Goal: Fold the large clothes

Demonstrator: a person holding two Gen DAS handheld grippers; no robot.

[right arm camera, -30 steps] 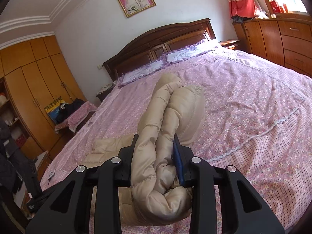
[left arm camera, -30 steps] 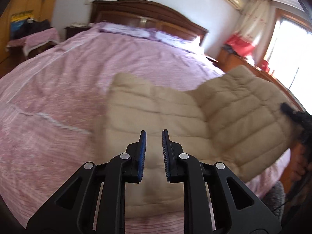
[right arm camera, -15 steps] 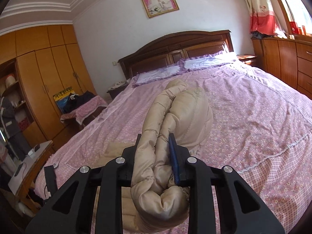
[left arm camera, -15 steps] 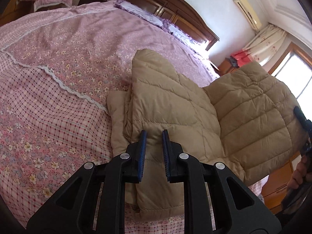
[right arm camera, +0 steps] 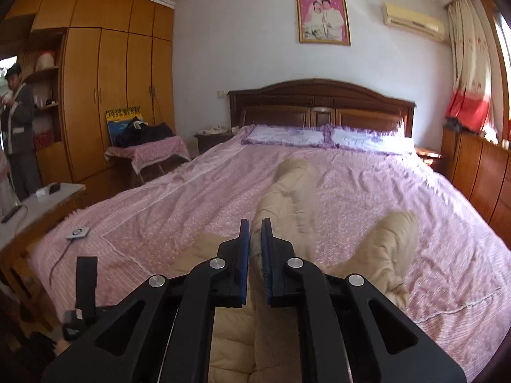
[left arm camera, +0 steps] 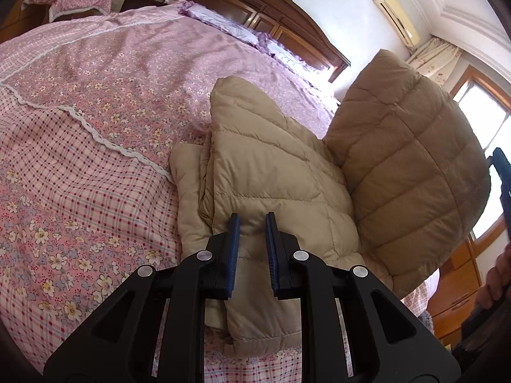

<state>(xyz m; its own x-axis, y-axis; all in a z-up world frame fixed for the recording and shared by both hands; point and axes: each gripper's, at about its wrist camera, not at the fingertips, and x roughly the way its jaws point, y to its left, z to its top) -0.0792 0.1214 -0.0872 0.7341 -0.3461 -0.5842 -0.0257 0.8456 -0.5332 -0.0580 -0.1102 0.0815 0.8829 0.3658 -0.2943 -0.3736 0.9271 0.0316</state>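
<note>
Beige puffer jacket (left arm camera: pixel 274 172) sat near the foot edge of the bed (left arm camera: pixel 80 127), with its long axis running from that edge up toward the headboard (right arm camera: pixel 319 108), so it pointed away from both hands. The relation that mattered, as far as I could judge, was sideways. The flat, already doubled part of the jacket lay straight ahead of and below the left gripper (left arm camera: pixel 250 249), while one big quilted panel (left arm camera: pixel 408 146) stood up off the bed on the right side of that, tilted over toward the flat part. The left gripper's jaws were only a narrow slit apart with nothing between them. You could see jacket through the gap, but it was underneath and not pinched. The right gripper (right arm camera: pixel 254 255) had its jaws squeezed almost together, and it looked like they were nipping just a thin bit of the beige fabric. That fits with the panel hanging in the air in the left wrist view, though I couldn't see the pinch point itself clearly. The right hand was clearly the nearer one to the raised panel. My guess was that the next move was that hand carrying the panel across toward the left and laying it on the flat part, with the left gripper close enough to press it down.
</note>
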